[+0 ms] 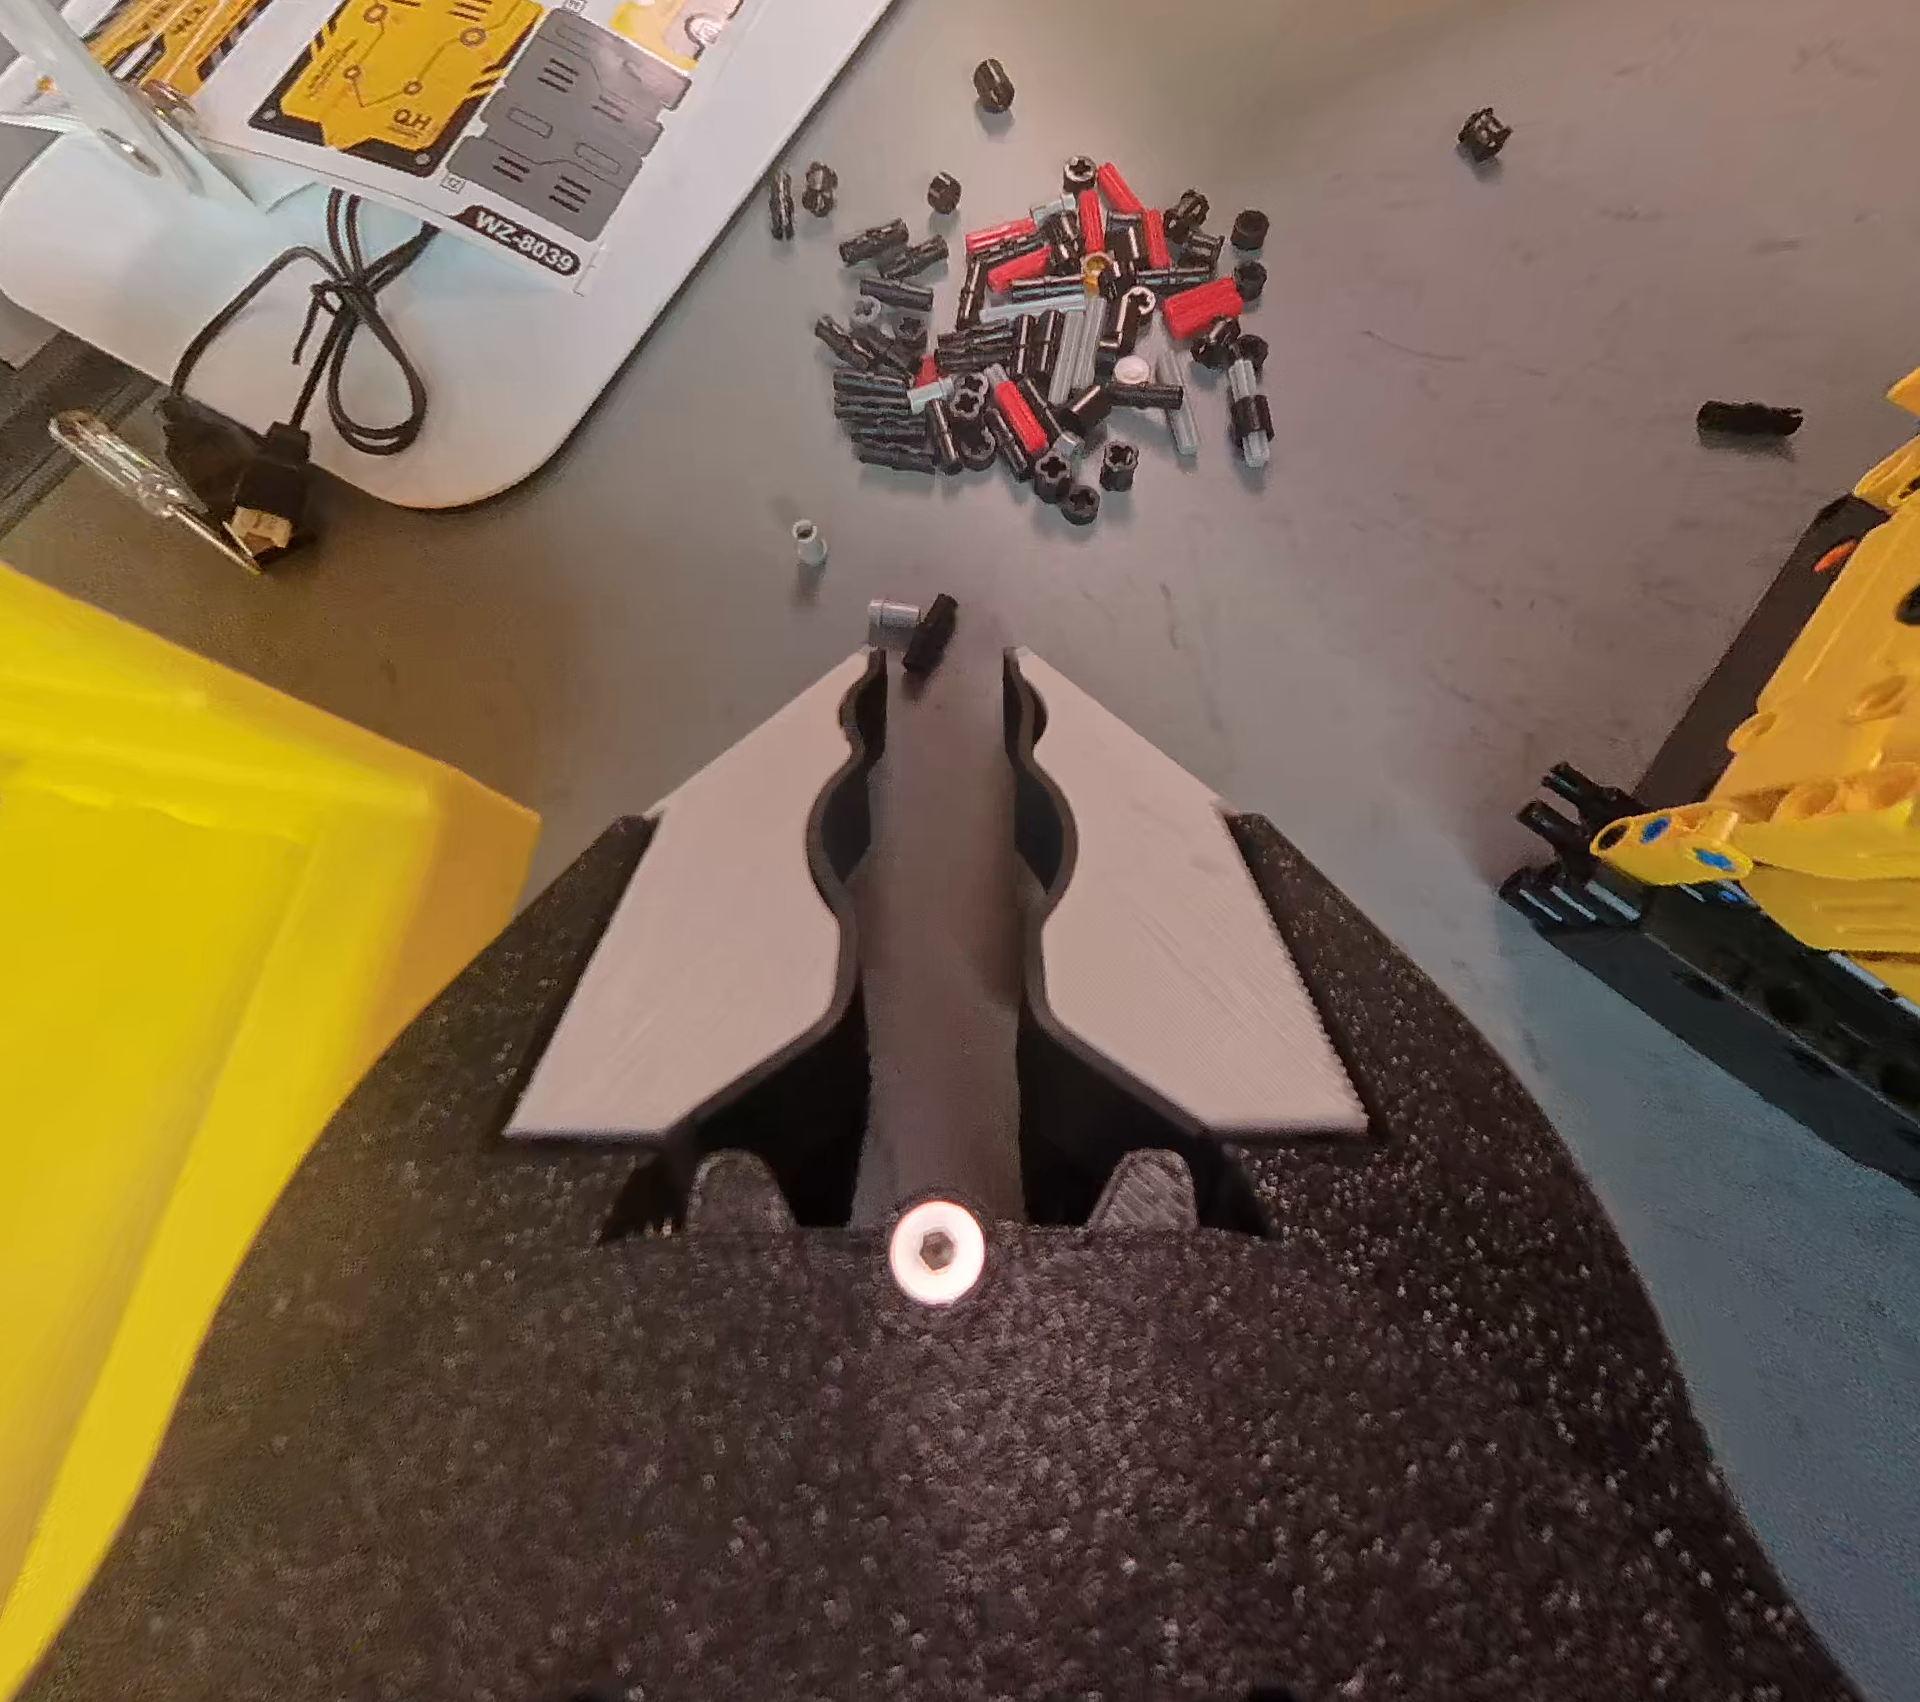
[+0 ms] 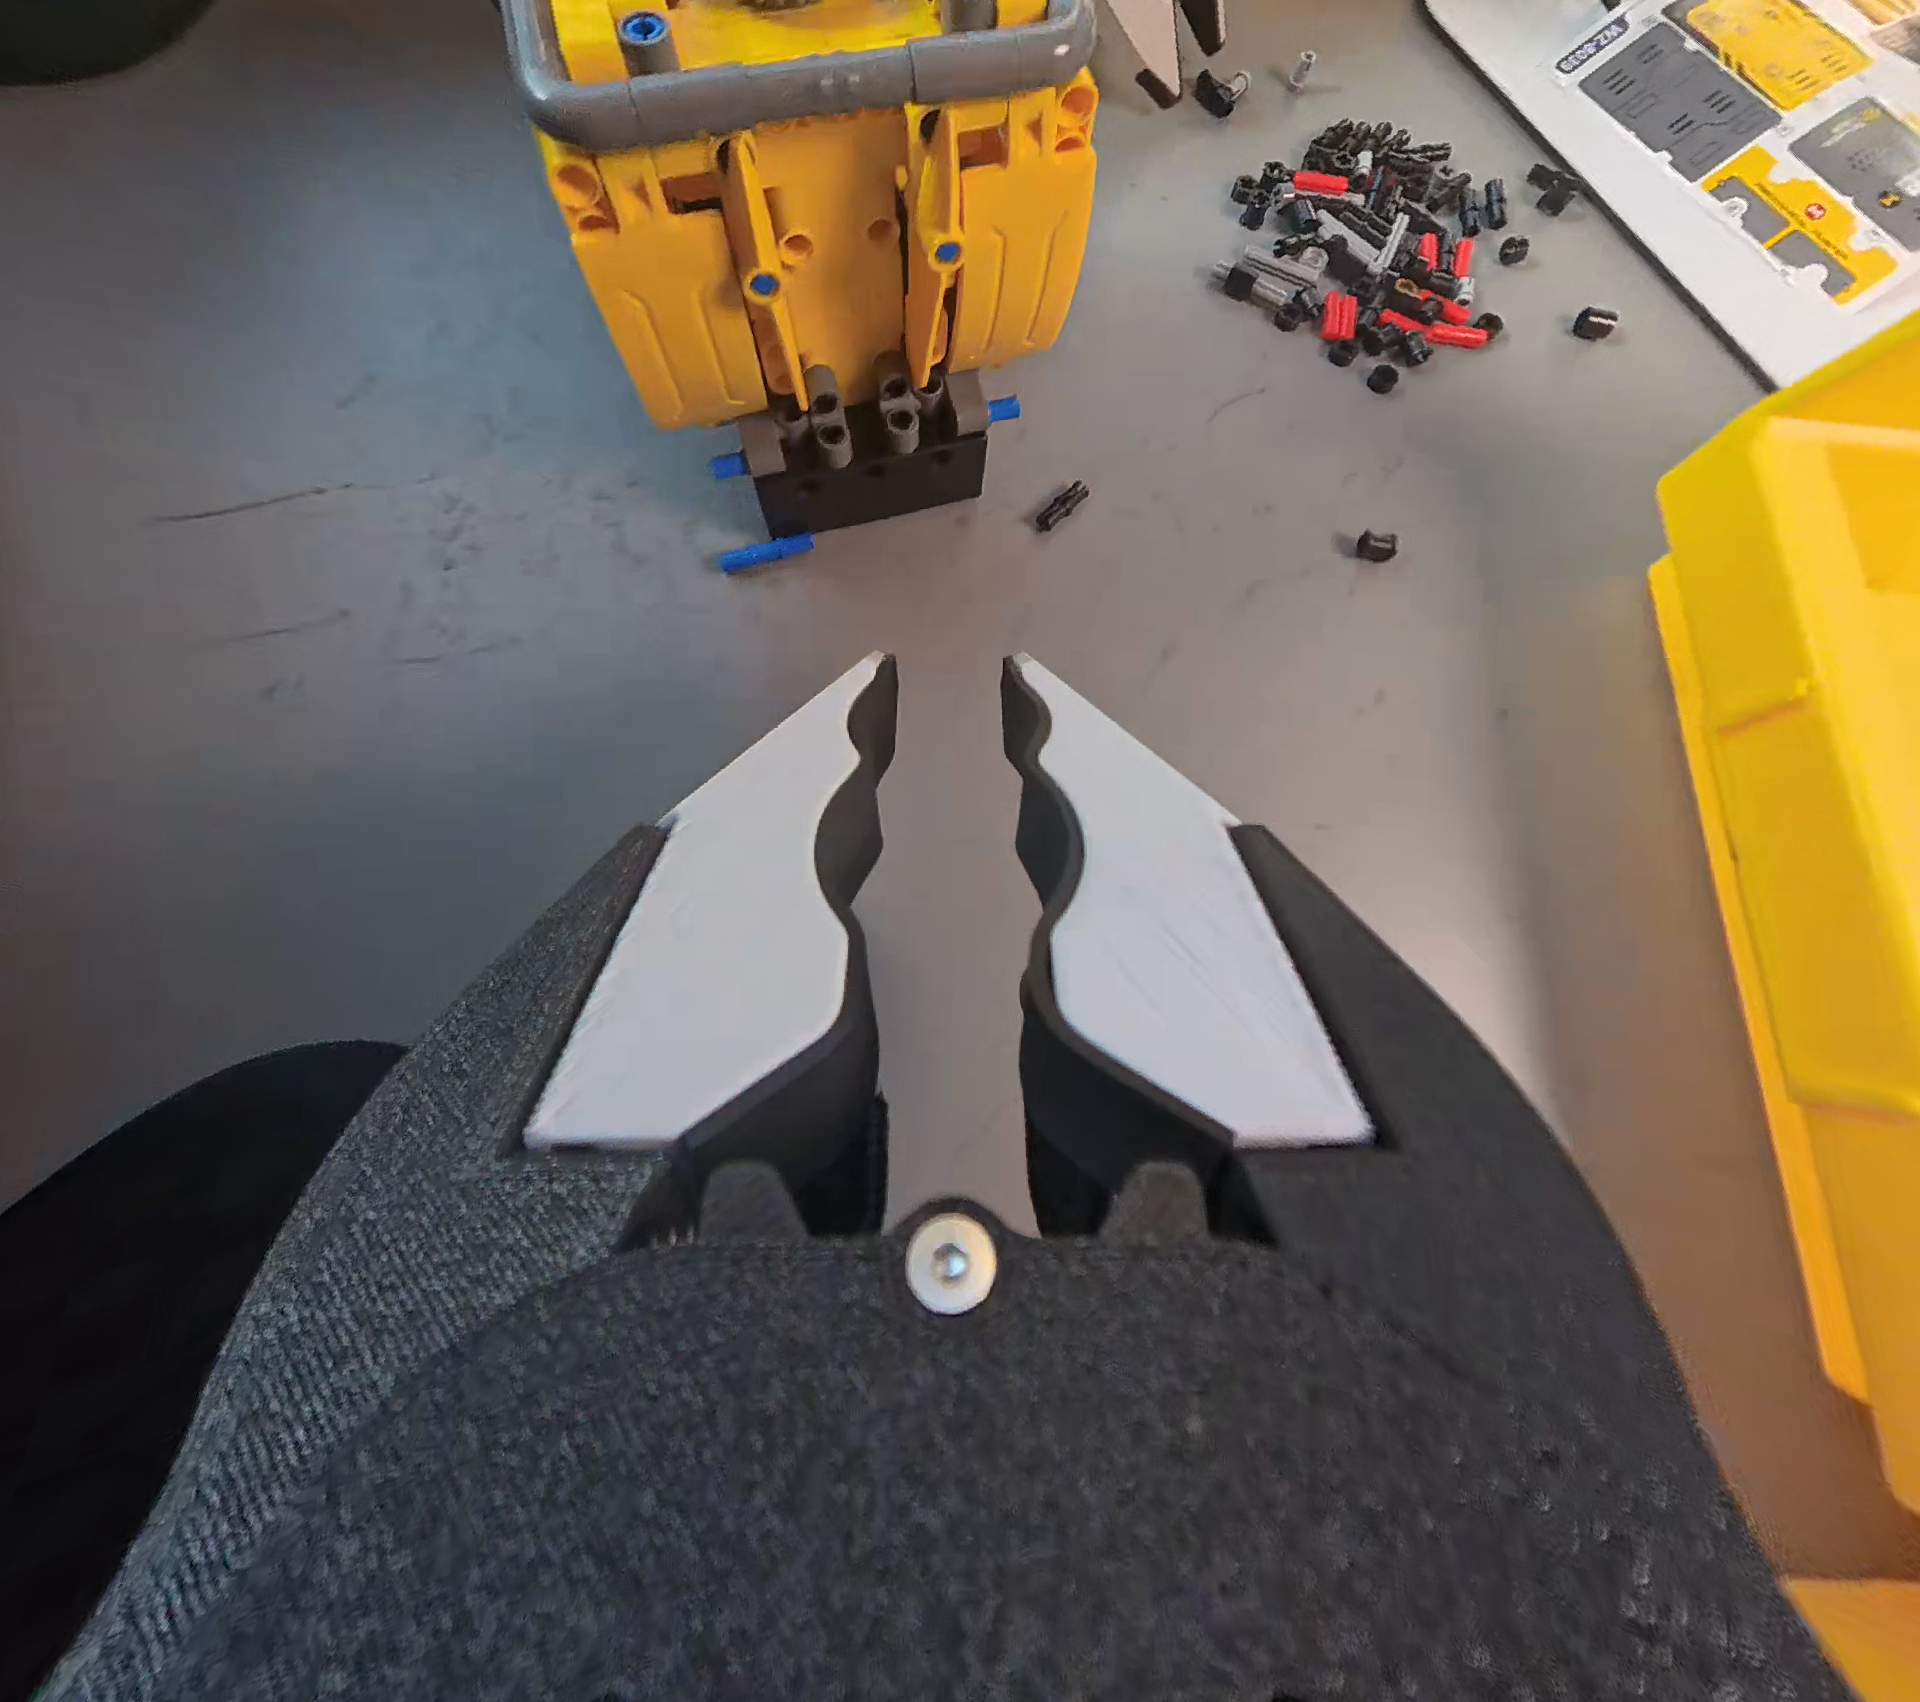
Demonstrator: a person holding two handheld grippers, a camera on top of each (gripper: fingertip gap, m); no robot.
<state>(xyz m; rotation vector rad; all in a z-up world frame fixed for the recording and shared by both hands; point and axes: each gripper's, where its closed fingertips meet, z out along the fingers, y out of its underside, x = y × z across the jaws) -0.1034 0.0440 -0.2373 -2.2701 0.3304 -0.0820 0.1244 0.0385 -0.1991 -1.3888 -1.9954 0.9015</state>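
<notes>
Nearest us, our left gripper has its fingers parted by a narrow gap and holds nothing; a small black pin and a grey peg lie just at the tip of its left finger. Our right gripper is likewise narrowly parted and empty, poised over bare grey table. Beyond it stand the yellow brick model and a loose black pin. Farther off lie the pile of small connectors, then the sticker sheet on a white tray.
</notes>
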